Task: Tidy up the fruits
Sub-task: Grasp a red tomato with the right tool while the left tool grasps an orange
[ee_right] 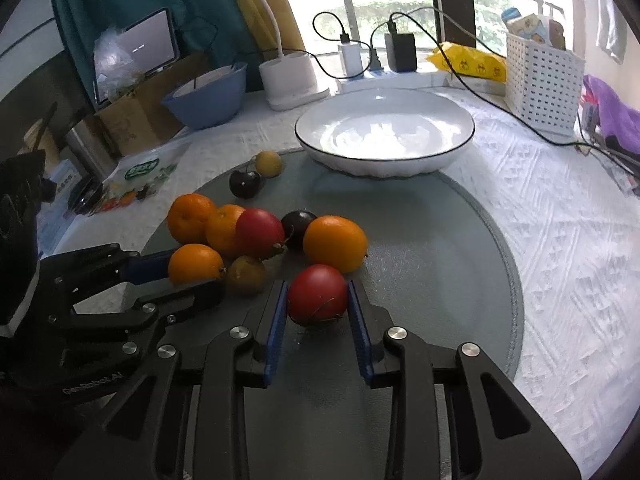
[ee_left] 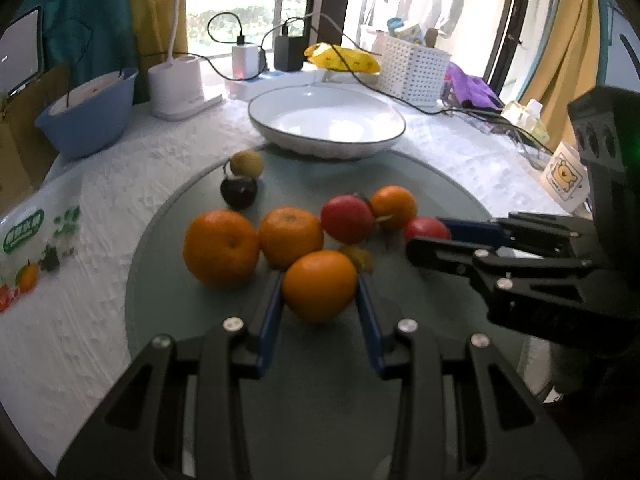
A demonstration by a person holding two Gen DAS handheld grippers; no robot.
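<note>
On a round glass turntable (ee_left: 400, 184) lies a cluster of fruit. My left gripper (ee_left: 319, 280) is shut on the nearest orange (ee_left: 320, 286), its blue pads pressing both sides. My right gripper (ee_right: 317, 285) is shut on a red fruit (ee_right: 318, 296), which rests on the glass. In the left wrist view the right gripper (ee_left: 426, 236) comes in from the right. Loose beside them are three oranges (ee_left: 221, 246), another red fruit (ee_left: 347, 218), a dark plum (ee_left: 239, 192) and a greenish fruit (ee_left: 248, 164). A white bowl (ee_left: 328, 148) stands behind the fruit with nothing in it.
A blue bowl (ee_left: 86, 120) and a white lamp base (ee_left: 176, 84) stand at the back left. A white basket (ee_left: 412, 68), a yellow packet (ee_left: 344, 58) and charger cables (ee_left: 420, 108) line the back. A mug (ee_left: 564, 176) stands right, a printed fruit bag (ee_left: 36, 240) left.
</note>
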